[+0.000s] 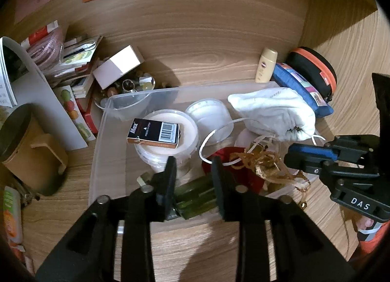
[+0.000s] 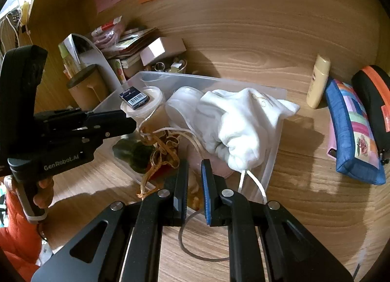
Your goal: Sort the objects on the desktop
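Note:
A clear plastic bin (image 1: 97, 150) (image 2: 274, 150) holds white round tubs, a dark staple box (image 1: 153, 133) (image 2: 134, 96) on one tub, a white drawstring pouch (image 1: 273, 113) (image 2: 238, 126), a gold ribbon tangle (image 1: 263, 162) (image 2: 163, 150) and a green object (image 1: 195, 196) (image 2: 134, 155). My left gripper (image 1: 193, 162) (image 2: 130, 121) hovers open over the bin's near corner. The green object lies below its fingers, apart from them in the right wrist view. My right gripper (image 2: 195, 167) (image 1: 290, 157) is shut, its tips at the ribbon's edge. I cannot tell whether it pinches anything.
Right of the bin stand a cream bottle (image 2: 318, 82), a blue patchwork pouch (image 2: 353, 131) and a black-and-orange case (image 2: 375, 92). On the left are a brown canister (image 1: 26, 150), booklets and a white box (image 1: 117, 67). A thin cord loop (image 2: 195, 255) lies on the desk.

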Motion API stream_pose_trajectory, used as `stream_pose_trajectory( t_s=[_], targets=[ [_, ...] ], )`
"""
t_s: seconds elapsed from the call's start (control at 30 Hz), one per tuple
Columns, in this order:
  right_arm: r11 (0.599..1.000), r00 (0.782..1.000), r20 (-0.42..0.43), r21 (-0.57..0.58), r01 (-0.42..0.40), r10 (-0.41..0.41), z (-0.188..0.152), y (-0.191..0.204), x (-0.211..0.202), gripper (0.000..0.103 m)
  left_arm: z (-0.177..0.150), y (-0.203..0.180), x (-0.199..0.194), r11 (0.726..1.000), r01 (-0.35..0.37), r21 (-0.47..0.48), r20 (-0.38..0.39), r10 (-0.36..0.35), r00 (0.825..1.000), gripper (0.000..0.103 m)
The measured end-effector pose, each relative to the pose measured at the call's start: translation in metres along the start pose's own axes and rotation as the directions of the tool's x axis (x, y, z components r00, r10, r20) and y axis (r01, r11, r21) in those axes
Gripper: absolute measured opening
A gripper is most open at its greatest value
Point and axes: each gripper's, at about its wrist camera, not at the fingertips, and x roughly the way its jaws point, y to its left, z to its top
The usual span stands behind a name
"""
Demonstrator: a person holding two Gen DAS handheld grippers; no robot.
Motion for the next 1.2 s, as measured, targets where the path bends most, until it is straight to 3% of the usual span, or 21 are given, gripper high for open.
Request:
stream_pose_trajectory(
  t_s=[0.27, 0.67, 0.77, 0.9, 1.07, 1.13, 1.2],
  targets=[
    [1.000, 1.000, 0.003, -0.003, 0.017, -0.017, 0.000, 0.003, -0.006, 0.012, -0.008, -0.002, -0.012, 1.000, -0.031, 0.002, 0.042, 0.031, 0.999, 0.061],
    [1.000, 0.999, 0.032, 0.000, 0.011, -0.011, -0.004, 0.015, -0.025, 0.015, -0.023, -0.004, -0.042, 0.998, -0.048, -0.040, 0.102, 0.052, 0.993, 0.068],
    [1.000, 0.999, 0.042, 0.008, 0.007, -0.008, -0.008, 0.019, -0.030, 0.023, -0.026, -0.005, -0.056, 0.997, -0.056, -0.054, 0.132, 0.063, 0.989, 0.073],
    [1.000, 0.997, 0.071, 0.008, 0.023, -0.023, -0.012, 0.027, -0.037, 0.028, -0.030, -0.010, -0.079, 0.993, -0.104, -0.049, 0.188, 0.111, 0.976, 0.074],
    [0.999, 0.993, 0.114, 0.005, 0.041, -0.042, -0.018, 0.039, -0.052, 0.037, -0.035, -0.015, -0.104, 0.991, -0.127, -0.050, 0.251, 0.135, 0.959, 0.090],
    [0.998, 0.988, 0.142, 0.007, 0.068, -0.069, -0.021, 0.043, -0.061, 0.047, -0.038, -0.017, -0.112, 0.982, -0.177, -0.063, 0.277, 0.187, 0.942, 0.091],
    [0.995, 0.980, 0.174, 0.006, 0.096, -0.095, -0.024, 0.048, -0.071, 0.049, -0.042, -0.017, -0.118, 0.970, -0.227, -0.084, 0.294, 0.242, 0.925, 0.094]
  ],
)
